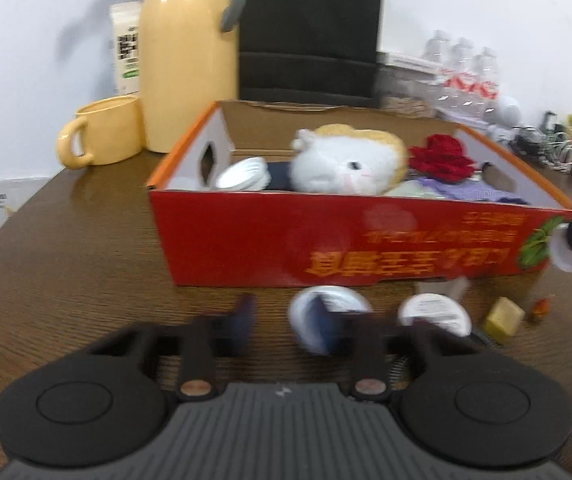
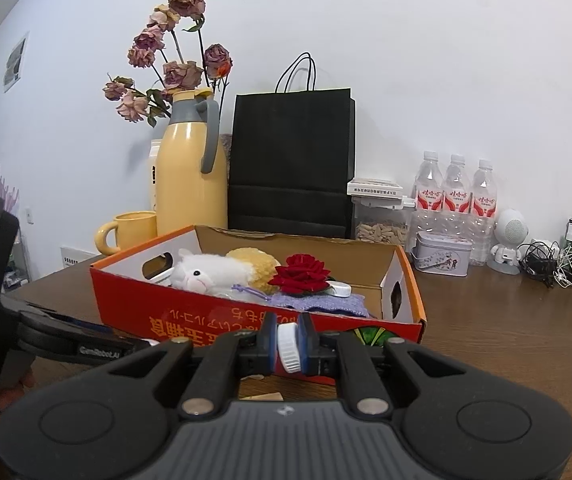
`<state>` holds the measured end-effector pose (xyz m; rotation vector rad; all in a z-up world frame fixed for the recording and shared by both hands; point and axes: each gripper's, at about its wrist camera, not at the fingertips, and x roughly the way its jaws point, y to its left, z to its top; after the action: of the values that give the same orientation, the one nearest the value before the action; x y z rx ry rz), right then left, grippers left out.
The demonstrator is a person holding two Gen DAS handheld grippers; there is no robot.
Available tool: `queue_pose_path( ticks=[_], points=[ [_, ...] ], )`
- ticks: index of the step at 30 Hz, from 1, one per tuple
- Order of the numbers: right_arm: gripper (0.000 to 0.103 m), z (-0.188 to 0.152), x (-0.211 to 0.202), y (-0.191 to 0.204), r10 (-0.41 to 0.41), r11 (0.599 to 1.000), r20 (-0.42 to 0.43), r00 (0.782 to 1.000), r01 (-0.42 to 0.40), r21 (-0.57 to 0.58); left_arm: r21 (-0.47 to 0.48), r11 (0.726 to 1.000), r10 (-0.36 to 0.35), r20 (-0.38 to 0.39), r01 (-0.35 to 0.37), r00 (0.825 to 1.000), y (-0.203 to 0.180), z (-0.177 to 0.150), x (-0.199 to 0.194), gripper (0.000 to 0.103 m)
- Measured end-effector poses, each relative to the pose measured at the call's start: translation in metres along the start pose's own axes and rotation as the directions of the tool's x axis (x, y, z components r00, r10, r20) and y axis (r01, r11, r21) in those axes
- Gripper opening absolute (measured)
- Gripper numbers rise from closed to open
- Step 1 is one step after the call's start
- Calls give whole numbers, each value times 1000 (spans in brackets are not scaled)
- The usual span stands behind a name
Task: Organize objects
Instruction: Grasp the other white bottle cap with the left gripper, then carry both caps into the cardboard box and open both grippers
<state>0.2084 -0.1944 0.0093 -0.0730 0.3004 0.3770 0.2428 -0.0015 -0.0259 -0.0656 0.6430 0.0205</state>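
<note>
Across the middle of the left wrist view, on the brown worktop (image 1: 66,240), the red cardboard box (image 1: 246,240) lies with its long axis left to right, its open top upward and its printed lettering upside down. Inside, a white and yellow plush toy (image 1: 338,168) lies at centre facing the lower right, and a red rose (image 1: 442,158) sits to its right above a purple knitted cloth (image 1: 470,190).

Below the box's near wall, two round white tubs (image 1: 342,300) (image 1: 434,310) sit flat on the worktop, with a small yellow block (image 1: 504,314) to their right.

The left gripper (image 1: 284,318) is at lower centre. Its fingers (image 1: 242,316) are smeared by blur, stand apart and grasp nothing. The right one lies across the nearer tub, which is beside the gap, not in it.

In the right wrist view, at lower centre before the box's red wall, the right gripper (image 2: 289,344) has its fingers (image 2: 268,340) clenched on a white ribbed cap (image 2: 289,356). The cap stands on edge, its flat faces against the pads and its axis running finger to finger.
</note>
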Motion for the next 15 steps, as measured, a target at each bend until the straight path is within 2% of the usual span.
queue_pose_path(
  ticks=[3,9,15],
  points=[
    [10,0,-2,0,2,1000,5,1000,-2,1,3,1000,-18,13,17,1000,-1,-1,-4,8],
    [10,0,-1,-3,3,1000,4,1000,-3,11,-14,1000,-24,38,25,999,3,0,-10,7],
    [10,-1,-1,-4,3,1000,7,1000,-3,13,9,999,-40,103,40,994,0,1,-26,7]
  ],
)
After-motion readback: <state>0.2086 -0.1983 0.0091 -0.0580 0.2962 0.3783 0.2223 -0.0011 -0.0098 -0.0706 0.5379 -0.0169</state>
